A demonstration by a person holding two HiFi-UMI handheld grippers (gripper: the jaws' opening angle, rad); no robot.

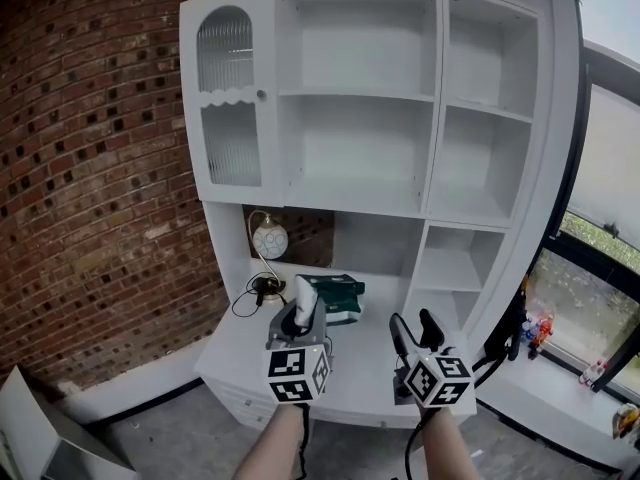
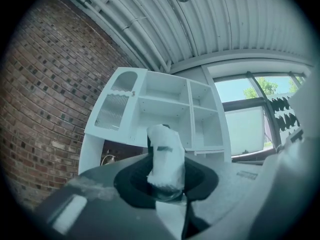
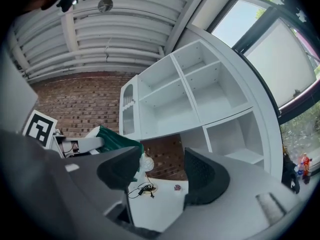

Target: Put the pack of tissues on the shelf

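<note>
**Tissue pack in the left tongs, in front of the shelf**

The left gripper [image 1: 305, 315] has its tongs closed on the pack of tissues [image 1: 338, 293], and the pads press on the white end of the pack. In the left gripper view this white end stands upright between the tongs. In the head view the green part of the pack sticks out to the right of the tongs, so its long axis runs about level and crosswise to them. The pack hangs in the air above the white worktop [image 1: 362, 364], lower than the open compartments of the white shelf unit [image 1: 437, 98].

The right gripper [image 1: 415, 326] is just beside the left one. Its tongs stand apart and hold nothing.

A round lamp [image 1: 269, 238] with a black cable [image 1: 255, 290] stands at the back of the worktop, before the brick wall [image 1: 90, 168].
</note>
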